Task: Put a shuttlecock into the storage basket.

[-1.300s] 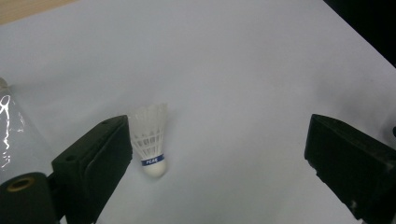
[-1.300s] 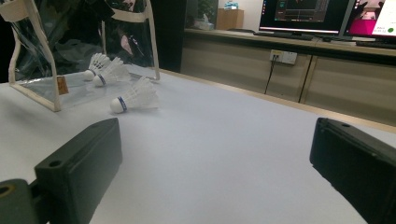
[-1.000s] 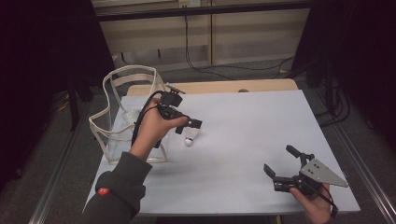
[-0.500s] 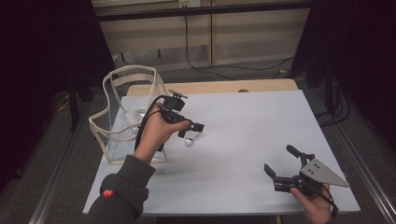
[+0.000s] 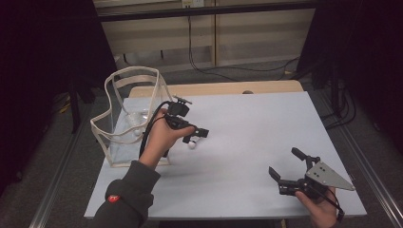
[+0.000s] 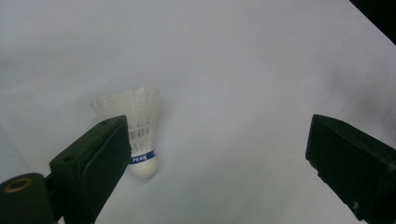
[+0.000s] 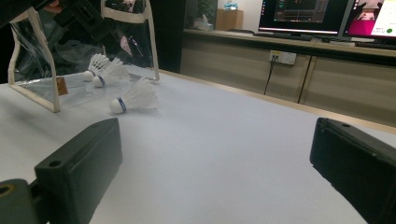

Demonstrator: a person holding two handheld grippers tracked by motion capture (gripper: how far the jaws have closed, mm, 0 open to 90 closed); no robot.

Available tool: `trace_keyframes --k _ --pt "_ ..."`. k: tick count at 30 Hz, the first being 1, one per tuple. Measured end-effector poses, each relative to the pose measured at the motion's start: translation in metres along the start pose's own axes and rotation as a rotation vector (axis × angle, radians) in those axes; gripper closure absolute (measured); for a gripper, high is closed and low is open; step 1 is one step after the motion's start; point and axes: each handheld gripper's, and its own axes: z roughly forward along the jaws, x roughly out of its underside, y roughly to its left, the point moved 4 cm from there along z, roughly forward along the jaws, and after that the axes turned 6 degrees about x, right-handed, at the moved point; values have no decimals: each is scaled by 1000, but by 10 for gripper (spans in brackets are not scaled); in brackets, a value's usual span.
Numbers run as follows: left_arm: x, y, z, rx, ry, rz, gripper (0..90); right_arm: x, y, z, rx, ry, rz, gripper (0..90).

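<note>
a white feathered shuttlecock (image 6: pixel 138 135) lies on its side on the pale table top, its rounded cork head wrapped by a blue band with white lettering. in the right gripper view the shuttlecock (image 7: pixel 132 98) points its cork toward the clear plastic bag (image 7: pixel 56 56) with cream trim, just outside the bag's open mouth. two more shuttlecocks (image 7: pixel 103 72) lie inside that bag, side by side.

The left arm wears a dark grey sleeve (image 5: pixel 124 197) (small red logo near the cuff); each black hand-held gripper (image 5: pixel 190 134) trails a black cable.
</note>
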Motion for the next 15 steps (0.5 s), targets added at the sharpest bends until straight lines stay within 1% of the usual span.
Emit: trace_keyframes --k 4,5,11,13,15 --pt "2 1 2 -5 -6 -2 68 0 0 0 -2 -1 1 24" --pt "3 1 3 -3 -1 2 68 0 0 0 -1 1 0 24" --pt "6 0 7 2 -4 1 67 0 0 0 0 0 -1 24" --pt "7 -1 9 2 -12 -4 67 0 0 0 -1 0 0 24" --pt "8 -1 11 1 -5 1 67 0 0 0 -3 1 0 24"
